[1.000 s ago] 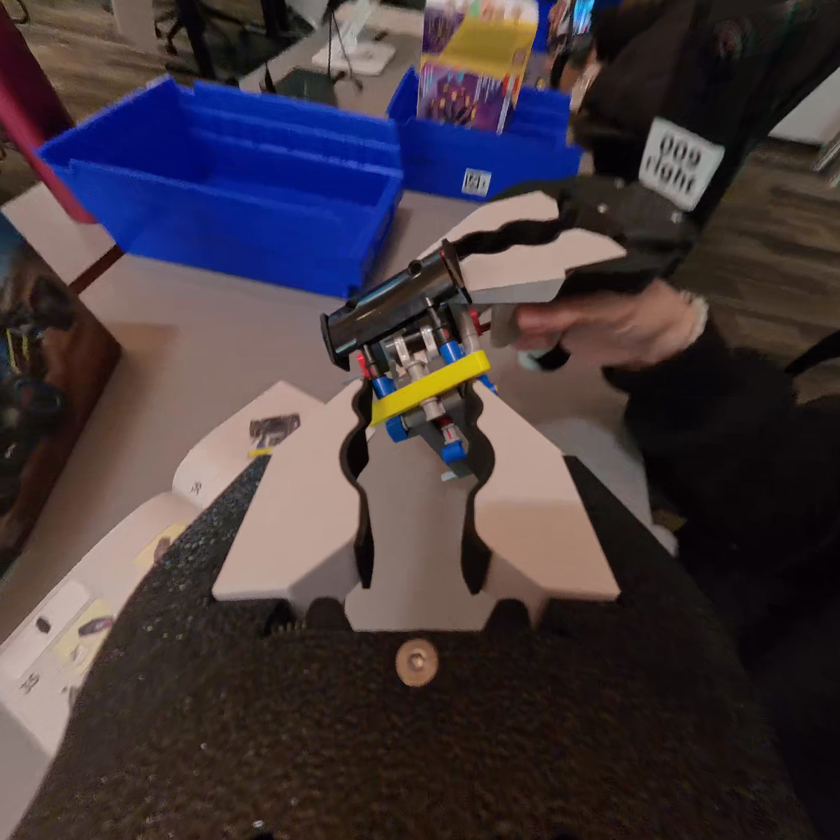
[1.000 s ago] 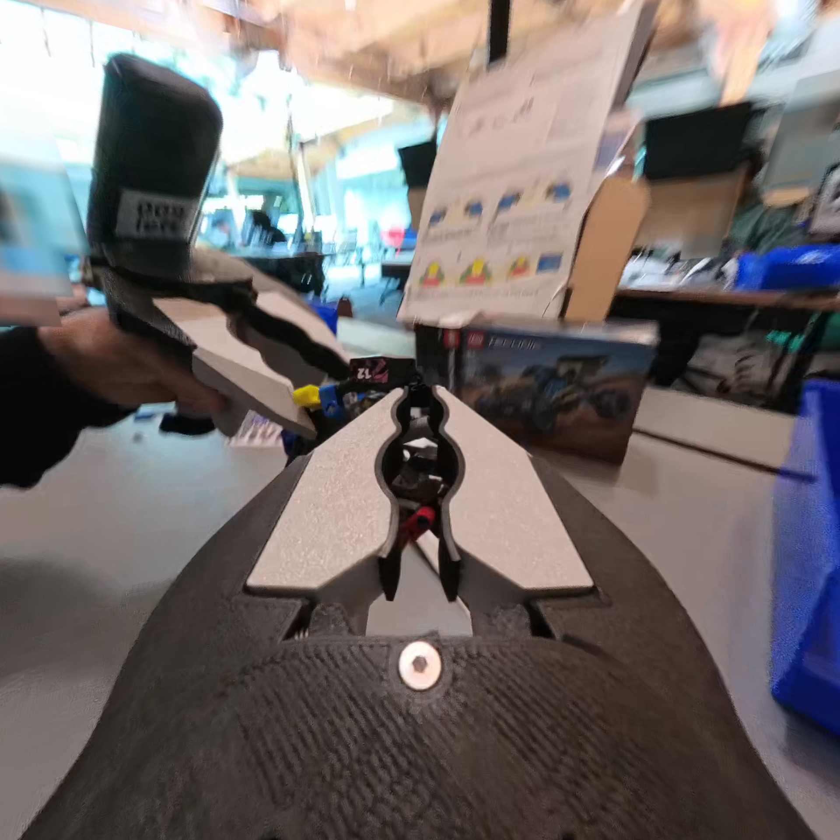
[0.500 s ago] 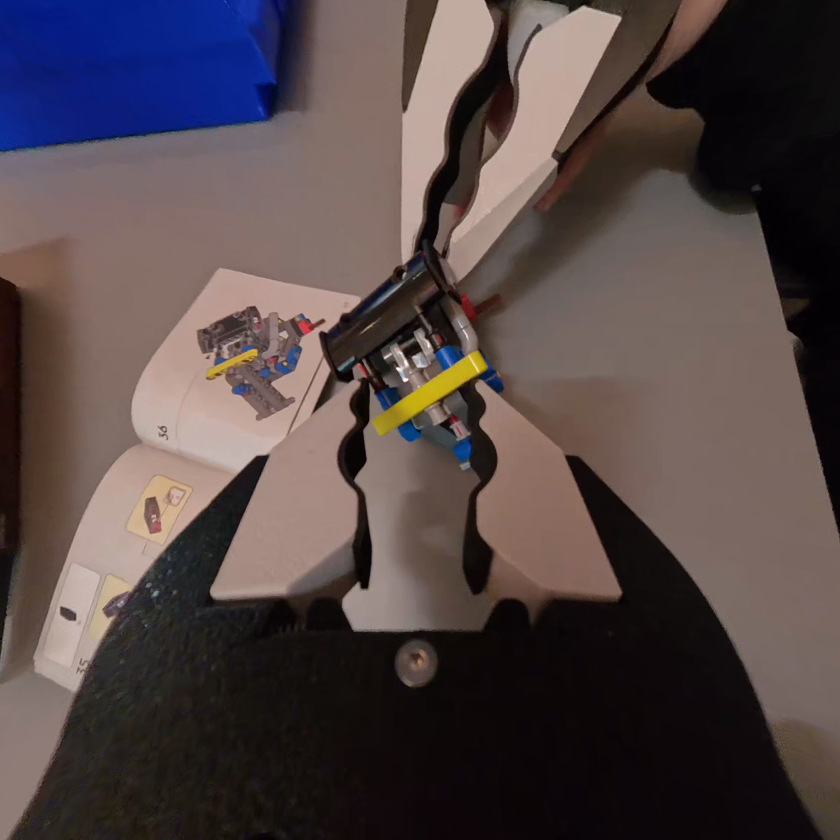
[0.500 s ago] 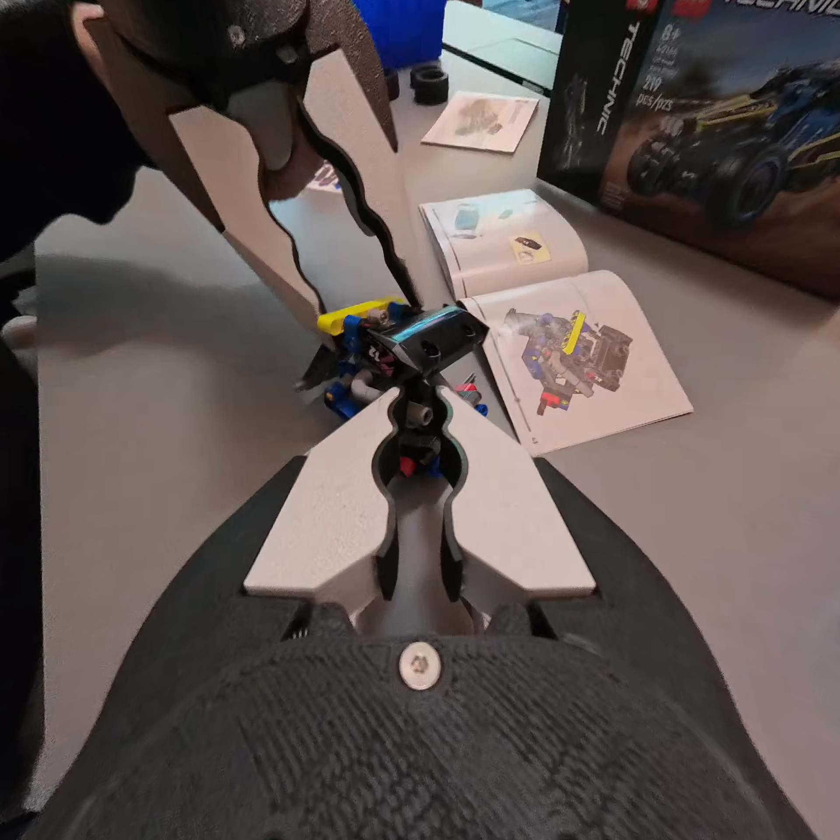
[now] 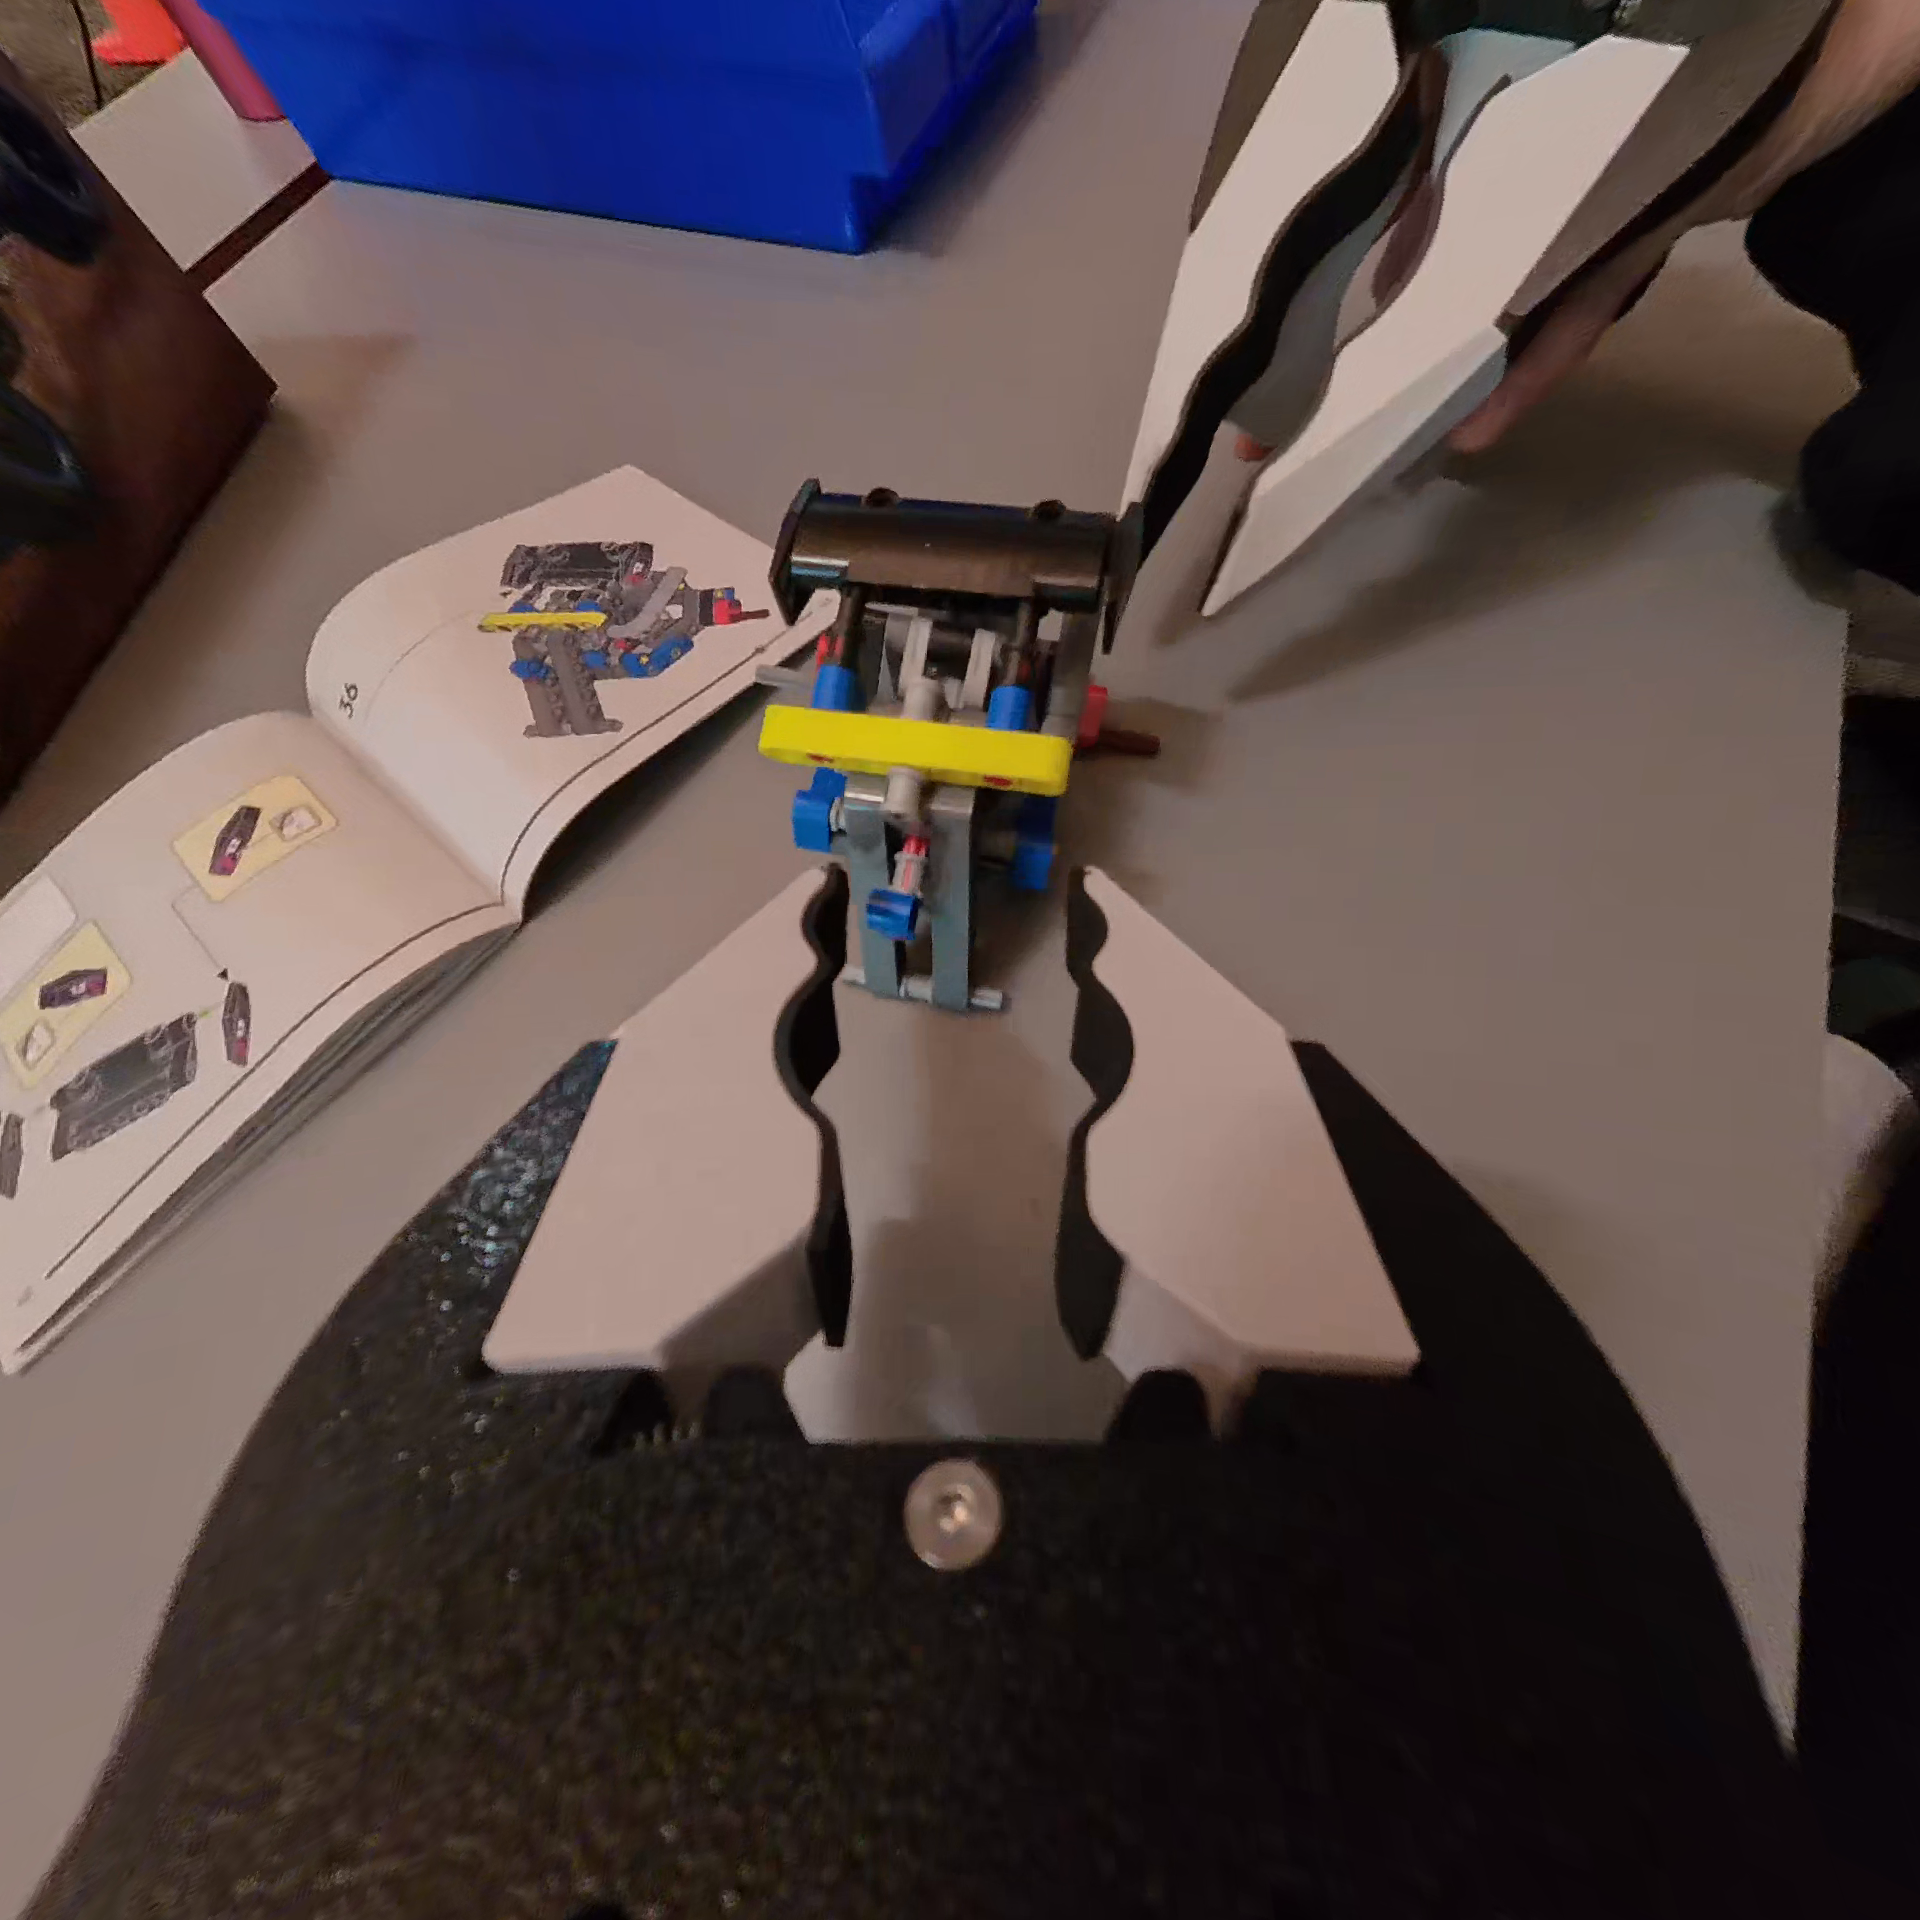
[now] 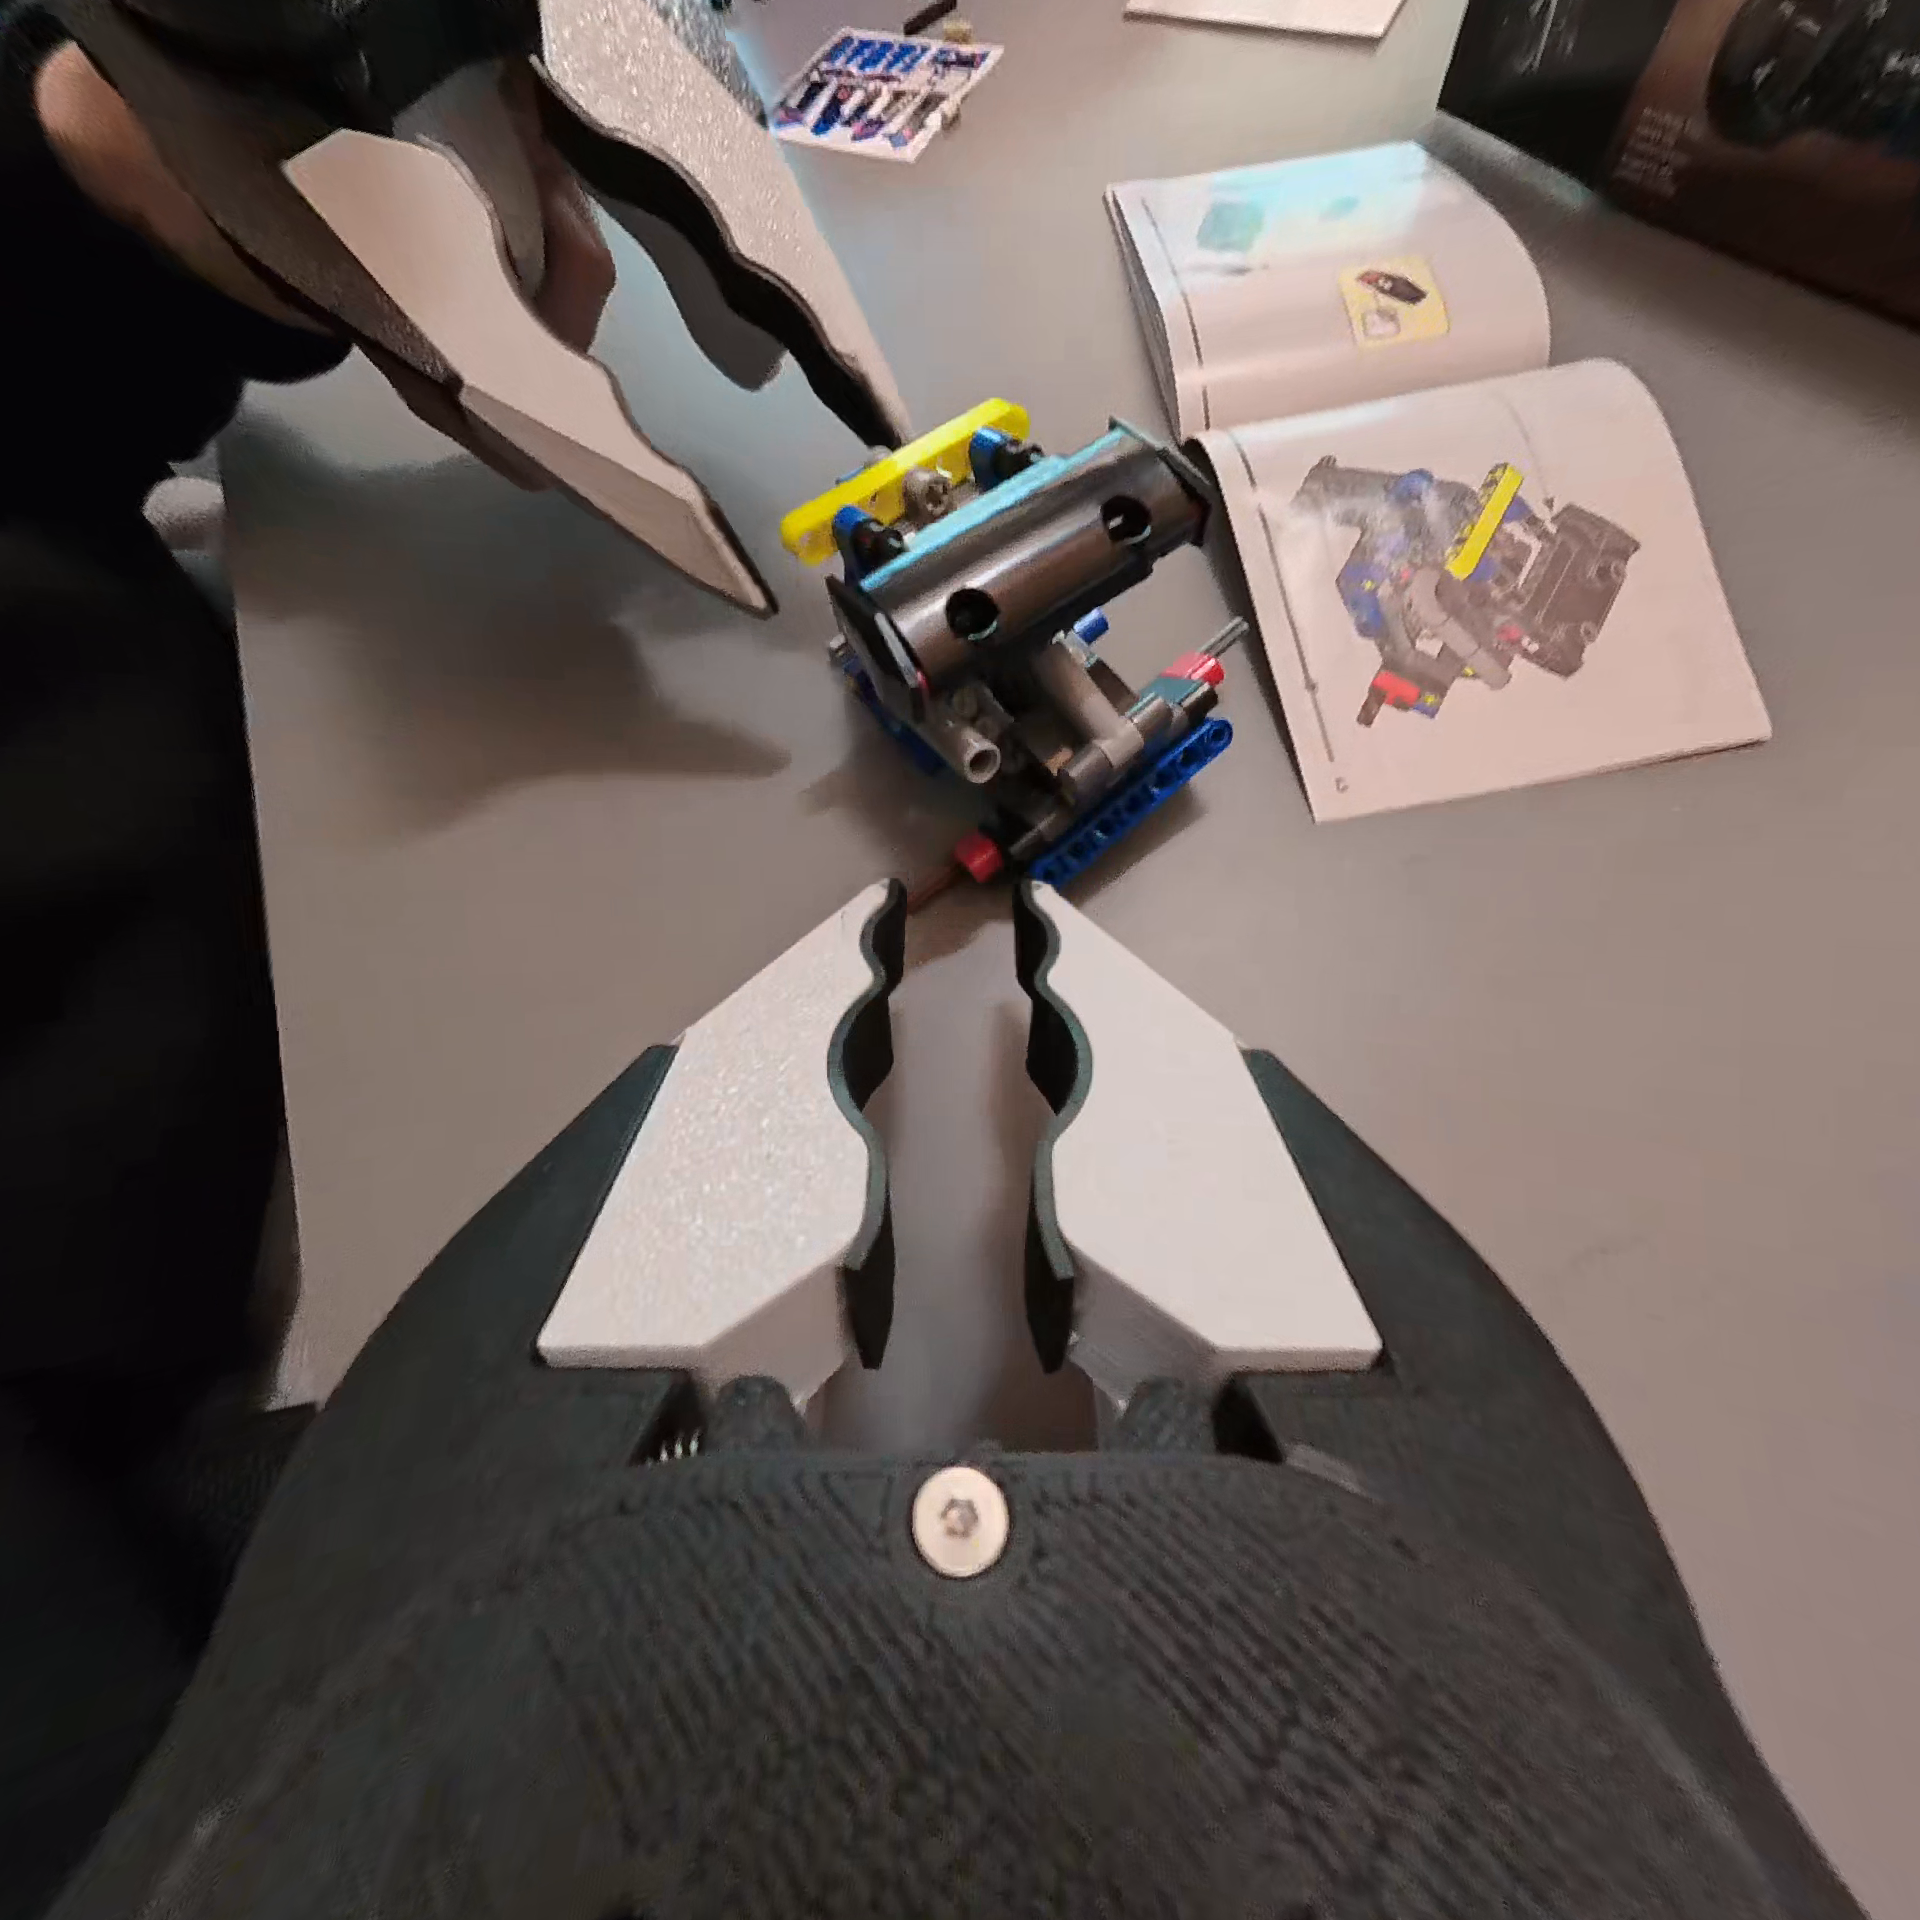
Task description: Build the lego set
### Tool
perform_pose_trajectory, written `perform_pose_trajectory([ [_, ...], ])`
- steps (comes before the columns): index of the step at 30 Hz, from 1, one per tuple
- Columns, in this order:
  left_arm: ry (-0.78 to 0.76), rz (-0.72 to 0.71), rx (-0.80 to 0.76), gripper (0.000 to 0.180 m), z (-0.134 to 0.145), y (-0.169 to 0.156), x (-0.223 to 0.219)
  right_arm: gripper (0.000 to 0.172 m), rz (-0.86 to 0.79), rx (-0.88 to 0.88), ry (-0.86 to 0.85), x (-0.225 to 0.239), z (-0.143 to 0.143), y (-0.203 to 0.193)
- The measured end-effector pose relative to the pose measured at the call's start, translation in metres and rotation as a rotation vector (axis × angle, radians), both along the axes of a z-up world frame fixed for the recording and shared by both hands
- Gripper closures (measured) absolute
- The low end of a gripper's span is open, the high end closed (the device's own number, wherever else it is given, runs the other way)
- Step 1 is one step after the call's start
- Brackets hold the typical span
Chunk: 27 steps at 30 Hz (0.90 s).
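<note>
A small brick model (image 5: 914, 748) with a yellow beam, blue pins, a grey frame and a black tube on top rests on the grey table (image 5: 1455, 831). My left gripper (image 5: 951, 894) is open around the model's grey frame; bare table shows between the right pad and the model. In the right wrist view the model (image 6: 1018, 623) sits on the table, and the left gripper (image 6: 828, 522) straddles its yellow end. My right gripper (image 6: 956, 899) is open a little and empty. Its tips stand just short of the model's red bush (image 6: 977, 854) and thin brown axle (image 6: 925, 883). It also shows in the left wrist view (image 5: 1174, 561).
An open instruction booklet (image 5: 416, 790) lies left of the model, and shows in the right wrist view (image 6: 1455, 520). A blue bin (image 5: 644, 104) stands behind. A dark printed box (image 5: 94, 416) stands at the left edge. A sticker sheet (image 6: 883, 88) lies farther off. My right fingertips sit around 9 cm from my left ones.
The model came down from the air onto the table. My right gripper, shut at the model's axle end before, has opened and drawn back. The left pads no longer press on the model.
</note>
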<state>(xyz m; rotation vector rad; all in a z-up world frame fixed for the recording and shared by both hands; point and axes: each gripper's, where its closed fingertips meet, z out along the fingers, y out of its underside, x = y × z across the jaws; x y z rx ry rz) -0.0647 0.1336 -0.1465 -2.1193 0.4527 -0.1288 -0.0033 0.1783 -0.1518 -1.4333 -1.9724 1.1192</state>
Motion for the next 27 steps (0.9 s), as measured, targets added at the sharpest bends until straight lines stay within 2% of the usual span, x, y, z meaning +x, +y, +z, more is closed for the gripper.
perform_pose_trajectory([
  [4,0.075,-0.01,0.022,0.157,-0.004,0.011,-0.005,0.152,-0.058,0.01,0.037,0.001,0.007,0.01],
  [10,0.073,-0.027,0.096,0.159,0.004,0.015,-0.004,0.149,-0.056,-0.096,0.131,-0.01,0.021,0.007],
  [12,0.037,-0.03,0.114,0.159,0.009,0.015,-0.002,0.142,-0.02,-0.129,0.152,-0.014,0.024,0.0],
  [16,-0.002,-0.039,0.123,0.159,0.019,0.016,0.002,0.137,0.022,-0.042,0.106,-0.016,0.01,-0.003],
  [19,-0.032,-0.06,0.11,0.159,0.023,0.015,0.005,0.146,0.021,0.031,0.141,-0.022,0.011,0.001],
  [22,-0.086,-0.043,0.089,0.159,0.028,0.014,0.004,0.148,0.023,0.092,0.227,-0.025,0.023,0.004],
  [27,-0.28,-0.027,-0.002,0.159,0.036,0.008,0.004,0.15,0.066,0.1,0.294,-0.023,0.03,-0.002],
])
